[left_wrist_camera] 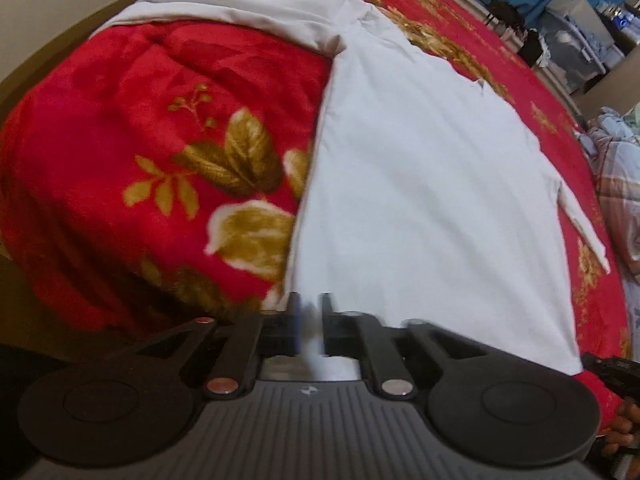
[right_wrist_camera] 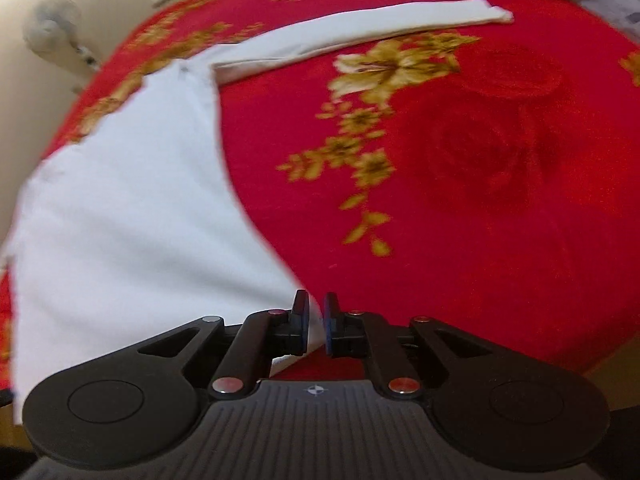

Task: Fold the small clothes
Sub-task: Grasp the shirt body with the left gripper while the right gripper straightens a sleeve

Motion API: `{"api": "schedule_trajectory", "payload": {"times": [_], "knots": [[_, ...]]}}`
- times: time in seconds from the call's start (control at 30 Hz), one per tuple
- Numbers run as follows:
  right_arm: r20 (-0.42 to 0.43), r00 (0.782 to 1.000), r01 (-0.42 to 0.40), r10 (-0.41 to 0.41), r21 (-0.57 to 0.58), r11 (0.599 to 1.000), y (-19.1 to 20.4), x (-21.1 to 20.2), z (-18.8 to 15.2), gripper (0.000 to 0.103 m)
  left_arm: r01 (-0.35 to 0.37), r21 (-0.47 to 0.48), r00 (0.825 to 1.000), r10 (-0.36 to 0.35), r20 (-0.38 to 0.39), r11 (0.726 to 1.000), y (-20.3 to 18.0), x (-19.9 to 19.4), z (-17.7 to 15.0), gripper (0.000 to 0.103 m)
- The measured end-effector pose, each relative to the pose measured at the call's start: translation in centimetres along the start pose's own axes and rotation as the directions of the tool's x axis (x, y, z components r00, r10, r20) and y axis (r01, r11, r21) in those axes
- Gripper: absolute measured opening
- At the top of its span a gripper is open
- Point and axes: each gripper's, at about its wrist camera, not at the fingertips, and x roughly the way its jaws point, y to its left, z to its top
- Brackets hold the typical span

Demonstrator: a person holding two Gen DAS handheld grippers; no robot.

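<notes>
A white long-sleeved shirt (left_wrist_camera: 424,176) lies spread flat on a red blanket with gold flowers (left_wrist_camera: 132,168). Its sleeves stretch out to either side at the far end. My left gripper (left_wrist_camera: 311,322) is shut on the shirt's near hem at its left corner. In the right wrist view the shirt (right_wrist_camera: 128,216) fills the left side, with one sleeve (right_wrist_camera: 360,36) reaching right across the blanket (right_wrist_camera: 480,200). My right gripper (right_wrist_camera: 316,320) is shut on the hem at the shirt's right corner.
The blanket covers a bed; its left edge drops off near a pale wall (left_wrist_camera: 60,0). Blue curtains and storage boxes (left_wrist_camera: 576,36) stand beyond the bed's far right. A plaid cloth (left_wrist_camera: 616,184) lies at the right edge.
</notes>
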Motion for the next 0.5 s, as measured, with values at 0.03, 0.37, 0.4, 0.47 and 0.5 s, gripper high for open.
{"api": "schedule_trajectory", "payload": {"times": [0.03, 0.37, 0.4, 0.47, 0.5], "knots": [[0.002, 1.0, 0.006, -0.006, -0.004, 1.0, 0.2, 0.3, 0.0, 0.023, -0.004, 0.011, 1.0, 0.004, -0.004, 1.0, -0.1, 0.1, 0.0, 0.044], [-0.053, 0.998, 0.008, -0.016, -0.147, 0.989, 2.8, 1.4, -1.0, 0.006, -0.002, 0.062, 1.0, 0.001, 0.016, 0.998, -0.3, -0.5, -0.6, 0.004], [-0.033, 0.999, -0.008, 0.004, -0.122, 0.993, 2.5, 0.6, -0.8, 0.006, 0.007, 0.071, 0.998, -0.011, 0.057, 0.997, -0.4, -1.5, -0.5, 0.004], [0.037, 0.998, -0.043, 0.047, -0.095, 0.995, 2.0, -1.6, -0.2, 0.006, 0.005, 0.076, 0.994, -0.013, 0.109, 0.997, -0.6, -3.0, -0.7, 0.004], [0.064, 0.996, -0.053, 0.059, -0.086, 0.995, 1.7, -2.4, -0.1, 0.006, -0.006, 0.072, 0.995, -0.001, 0.102, 0.997, -0.6, -3.1, -1.0, 0.004]]}}
